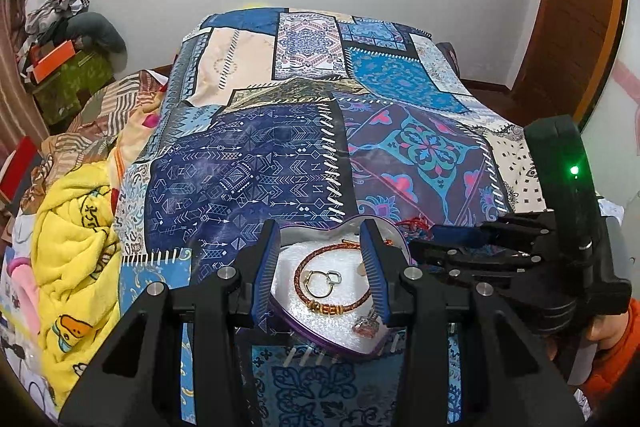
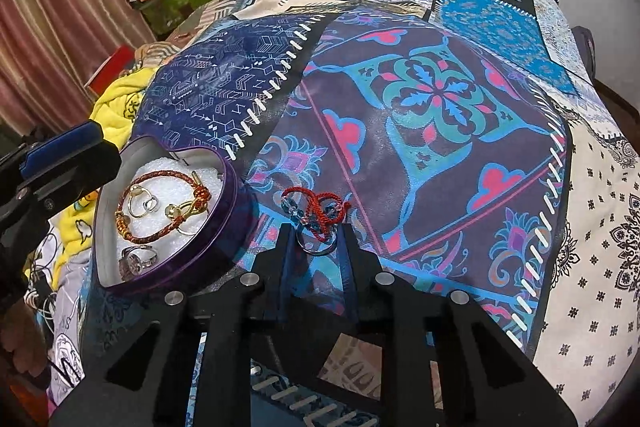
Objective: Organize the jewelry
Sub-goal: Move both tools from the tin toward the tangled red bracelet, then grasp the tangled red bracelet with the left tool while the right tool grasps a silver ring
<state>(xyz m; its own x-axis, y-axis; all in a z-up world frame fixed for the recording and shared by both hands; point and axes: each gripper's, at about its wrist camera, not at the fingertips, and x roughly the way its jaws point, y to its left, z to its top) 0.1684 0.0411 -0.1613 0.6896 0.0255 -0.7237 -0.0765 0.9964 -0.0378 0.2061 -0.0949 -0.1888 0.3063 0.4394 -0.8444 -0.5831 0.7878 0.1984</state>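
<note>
A heart-shaped purple tin sits on the patchwork bedspread near the bed's near edge, lined with white foam. In the tin lie a braided red-and-gold bracelet, a gold ring with a small silver ring touching it inside the bracelet's loop, and an ornate silver ring by the tin's point. The left gripper hangs over the tin with its blue-padded fingers well apart, one to each side of the bracelet; they grasp nothing, and whether the tips touch the tin's rim I cannot tell. Just beside the tin, on the spread's purple floral patch, lies a red cord bracelet with blue and clear beads, and a dark ring lies against its near side. The right gripper points down at that spot, its fingers drawn close on either side of the ring; whether the pads actually press it I cannot tell. In the left wrist view the right gripper reaches in from the right past the tin, held by a hand in an orange sleeve. A yellow blanket is heaped off the bed's left edge.
</note>
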